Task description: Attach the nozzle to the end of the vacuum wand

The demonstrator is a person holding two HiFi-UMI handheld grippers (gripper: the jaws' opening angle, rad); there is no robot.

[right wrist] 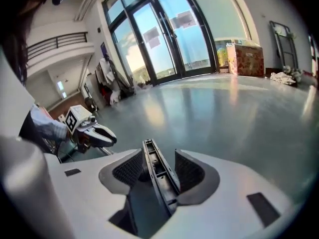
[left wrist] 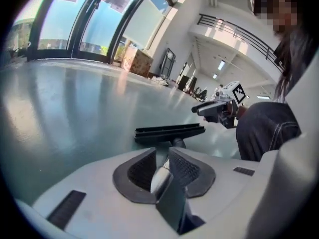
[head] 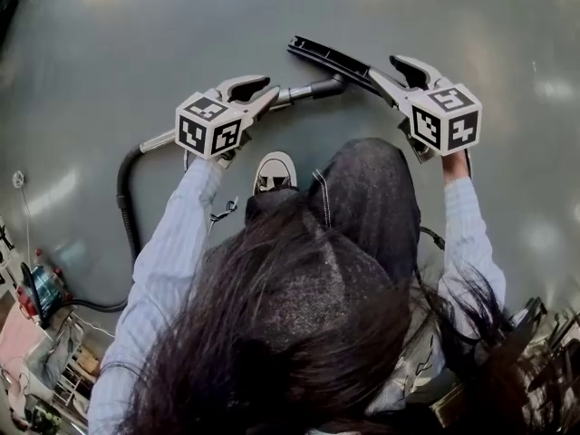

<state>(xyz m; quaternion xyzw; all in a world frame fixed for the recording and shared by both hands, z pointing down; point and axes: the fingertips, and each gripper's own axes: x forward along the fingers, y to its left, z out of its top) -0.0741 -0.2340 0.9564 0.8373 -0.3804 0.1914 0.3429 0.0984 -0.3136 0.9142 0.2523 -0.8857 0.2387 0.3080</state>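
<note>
In the head view my left gripper is shut on the vacuum wand, a silver tube with a dark elbow at its far end. The elbow meets the flat black nozzle, whose right end lies in my right gripper. The left gripper view shows the wand squeezed between the pads, with the nozzle beyond them and the right gripper behind. In the right gripper view the nozzle bar runs between the jaws of my right gripper. I cannot tell whether the elbow is fully seated.
A black hose runs from the wand's back end down to the vacuum body at lower left. My shoe stands on the grey floor below the wand. Glass doors and a cardboard box stand far off.
</note>
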